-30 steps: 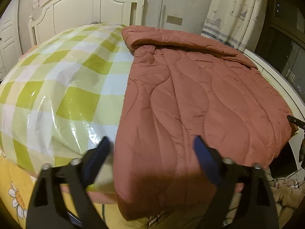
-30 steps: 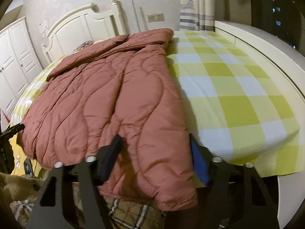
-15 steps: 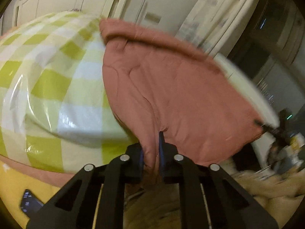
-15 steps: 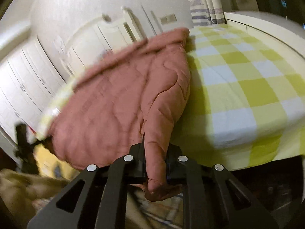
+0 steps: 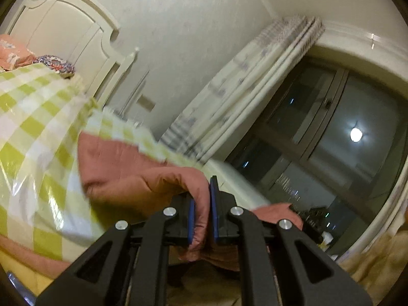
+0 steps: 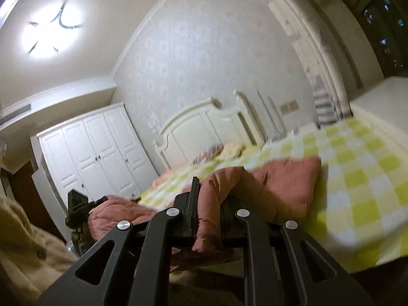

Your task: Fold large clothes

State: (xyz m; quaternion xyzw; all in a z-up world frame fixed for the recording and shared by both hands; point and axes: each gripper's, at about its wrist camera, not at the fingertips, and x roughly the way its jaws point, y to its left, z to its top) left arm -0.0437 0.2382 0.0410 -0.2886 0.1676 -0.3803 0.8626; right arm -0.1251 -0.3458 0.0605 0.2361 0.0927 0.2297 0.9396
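A large rust-red quilted garment lies on a bed with a green and white checked cover. My left gripper is shut on its near edge and holds it lifted, with cloth bunched between the blue pads. My right gripper is shut on the other near corner of the garment, also lifted. The checked cover shows beyond it. In the right wrist view the left gripper shows at the far left holding the garment's other end.
A white headboard and pillows stand at the bed's far end. A white wardrobe is to the left. Curtains and a dark window are to the right. A beige fuzzy sleeve is near.
Both grippers went from open to shut on the garment's near edge, then lifted it up and tilted upward. The garment now covers less of the bed.
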